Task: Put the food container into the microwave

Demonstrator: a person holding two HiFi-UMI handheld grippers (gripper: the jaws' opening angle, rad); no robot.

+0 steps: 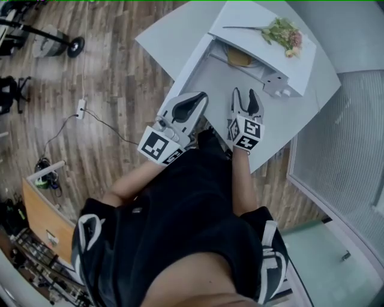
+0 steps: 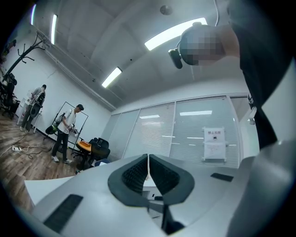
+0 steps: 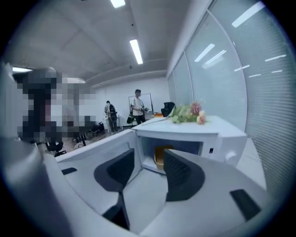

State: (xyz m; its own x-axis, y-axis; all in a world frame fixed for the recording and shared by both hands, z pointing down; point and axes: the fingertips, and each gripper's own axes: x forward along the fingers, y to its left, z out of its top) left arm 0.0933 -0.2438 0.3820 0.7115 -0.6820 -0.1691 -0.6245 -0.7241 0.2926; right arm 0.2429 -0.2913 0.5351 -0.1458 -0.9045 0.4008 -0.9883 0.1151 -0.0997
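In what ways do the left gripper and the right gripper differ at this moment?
The left gripper has jaws together; the right gripper has jaws apart. The right gripper faces the open microwave with the food container inside; the left gripper faces the glass wall. Both hold nothing.

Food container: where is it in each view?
Head view: food container at top centre, inside the open microwave.
Left gripper view: not in it.
Right gripper view: centre, in the microwave cavity.
Shared landmark: flowers atop the microwave.
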